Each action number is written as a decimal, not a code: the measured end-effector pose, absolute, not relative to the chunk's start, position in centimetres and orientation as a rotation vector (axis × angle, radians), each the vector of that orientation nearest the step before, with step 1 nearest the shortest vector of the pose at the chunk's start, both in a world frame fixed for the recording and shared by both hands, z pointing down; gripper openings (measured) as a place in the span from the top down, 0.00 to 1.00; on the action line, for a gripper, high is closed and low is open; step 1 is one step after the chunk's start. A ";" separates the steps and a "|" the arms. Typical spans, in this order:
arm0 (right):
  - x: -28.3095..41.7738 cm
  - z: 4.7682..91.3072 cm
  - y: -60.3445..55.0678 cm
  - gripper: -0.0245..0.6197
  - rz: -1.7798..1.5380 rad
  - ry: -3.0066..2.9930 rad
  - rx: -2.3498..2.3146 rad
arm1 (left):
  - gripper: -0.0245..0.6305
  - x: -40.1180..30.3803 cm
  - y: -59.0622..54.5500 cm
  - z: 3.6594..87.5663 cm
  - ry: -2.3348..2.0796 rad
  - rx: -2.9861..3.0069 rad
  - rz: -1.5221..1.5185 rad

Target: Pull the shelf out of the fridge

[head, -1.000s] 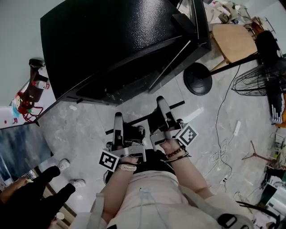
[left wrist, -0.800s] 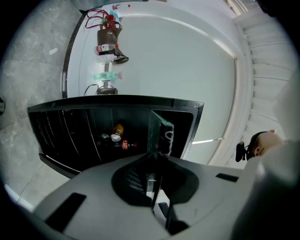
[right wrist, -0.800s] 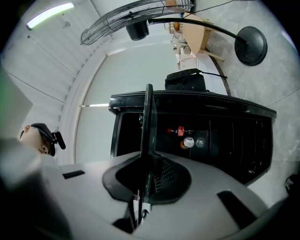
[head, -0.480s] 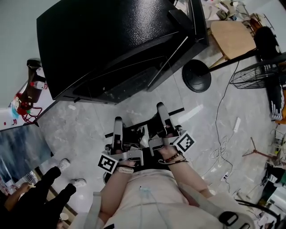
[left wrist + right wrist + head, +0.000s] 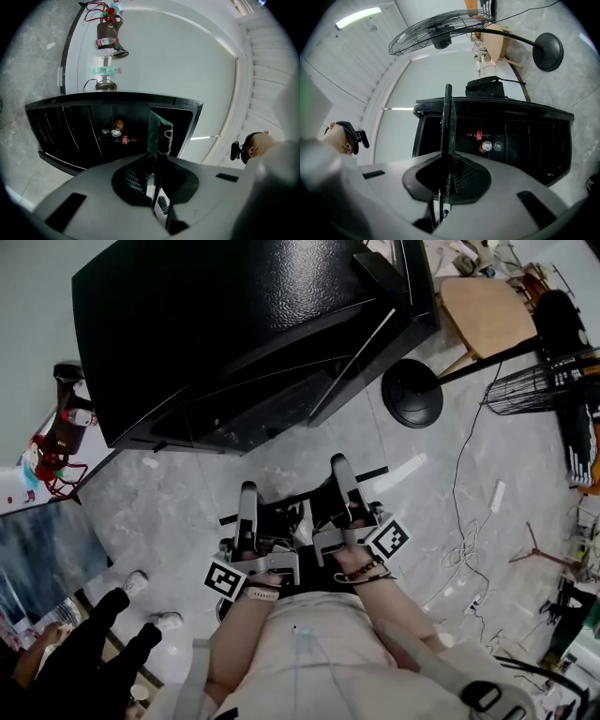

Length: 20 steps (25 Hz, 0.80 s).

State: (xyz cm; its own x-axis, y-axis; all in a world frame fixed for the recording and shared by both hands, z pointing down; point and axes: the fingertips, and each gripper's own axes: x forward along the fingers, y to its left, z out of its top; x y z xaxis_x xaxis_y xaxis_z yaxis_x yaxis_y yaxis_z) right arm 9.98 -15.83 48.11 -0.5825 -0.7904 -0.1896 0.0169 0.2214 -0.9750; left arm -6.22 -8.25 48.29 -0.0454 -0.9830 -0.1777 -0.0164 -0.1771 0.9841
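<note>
Both the left gripper [image 5: 247, 489] and the right gripper [image 5: 339, 463] pinched nearly shut on the near edge of the clear glass shelf with a black front bar [image 5: 159, 133], one at each side, holding it roughly level over the grey marbled floor [image 5: 450, 456], near the body. Looks mostly done: shelf apparently drawn out of the open black fridge [image 5: 253, 324] on the far side, a few bottles [image 5: 117, 133] visible deep inside, though impossible to tell whether the far glass edge has fully cleared the opening. Probably left: backing clear and setting the shelf down.
</note>
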 end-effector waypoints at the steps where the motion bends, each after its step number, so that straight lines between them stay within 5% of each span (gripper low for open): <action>1: 9.9 48.2 -15.8 0.91 -1.439 1.781 -0.719 | 0.94 -6.3 -8.2 48.3 -1.164 1.328 -1.369; 20: 9.7 48.1 -15.6 0.91 -1.441 1.764 -0.718 | 0.94 -6.5 -8.2 48.3 -1.150 1.332 -1.374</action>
